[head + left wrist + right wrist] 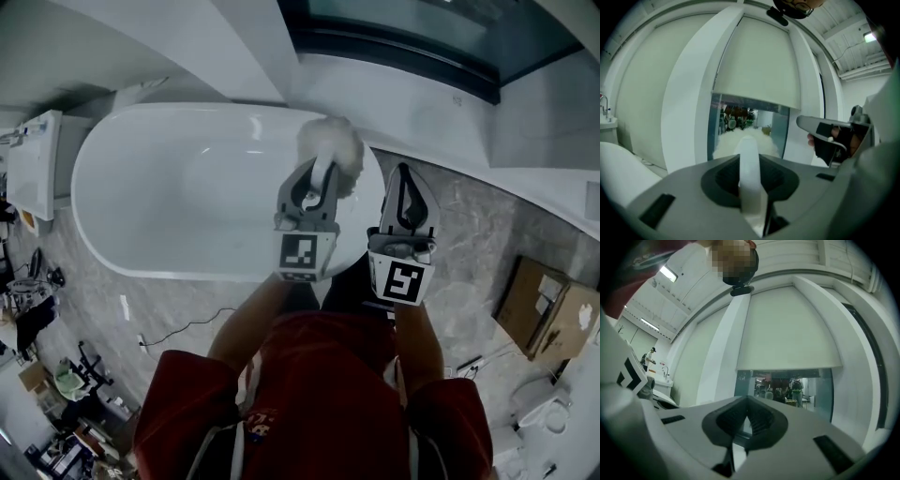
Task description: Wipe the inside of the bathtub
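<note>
While the left tool (317, 178) is clamping the white plastic handle (751, 173) of a fluffy white wiping pad (330, 148) over the right end of the glossy white oval bathtub (103, 169), the right tool (405, 178) is hanging closed and empty. Judging by the raised pad, the wiping is not yet getting under way.

You stand in a mock bathroom built inside a lab or workshop hall. A freestanding white bathtub (178, 187) sits at 11 o'clock on a marble-look floor (469, 234), with a white washbasin (33, 164) at 9 o'clock. At 12 o'clock is a tall window (422, 37), half covered by a roller blind (787, 329). Around this, a cardboard box (544, 305) lies at 4 o'clock, a loose cable (187, 325) and piled gear (56, 375) sit at 8 o'clock, and strip lights (669, 273) hang from a bare industrial ceiling.
</note>
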Tool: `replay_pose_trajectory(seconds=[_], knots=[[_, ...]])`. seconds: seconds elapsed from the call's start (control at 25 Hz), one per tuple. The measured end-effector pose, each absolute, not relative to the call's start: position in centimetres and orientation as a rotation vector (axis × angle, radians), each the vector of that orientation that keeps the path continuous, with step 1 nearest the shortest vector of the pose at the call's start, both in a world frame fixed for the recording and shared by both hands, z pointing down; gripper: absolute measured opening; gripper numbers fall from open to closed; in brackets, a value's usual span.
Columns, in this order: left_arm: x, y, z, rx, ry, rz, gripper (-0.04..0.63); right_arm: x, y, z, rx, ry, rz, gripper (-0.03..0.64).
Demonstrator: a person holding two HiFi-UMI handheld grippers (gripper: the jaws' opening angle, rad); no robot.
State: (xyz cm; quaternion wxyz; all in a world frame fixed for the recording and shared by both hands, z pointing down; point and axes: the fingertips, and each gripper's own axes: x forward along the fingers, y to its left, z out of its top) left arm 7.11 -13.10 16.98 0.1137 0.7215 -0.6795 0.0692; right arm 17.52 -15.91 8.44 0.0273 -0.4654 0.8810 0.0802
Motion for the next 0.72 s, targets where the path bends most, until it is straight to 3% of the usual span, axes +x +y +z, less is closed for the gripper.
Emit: replay_pose_trajectory(seconds=[0.72], knots=[[9.8,-16.3,39.2,1.866,-1.833,0.326,0.098,17.8,-20.4,24.5,-1.394,2.860,0.114,0.011]])
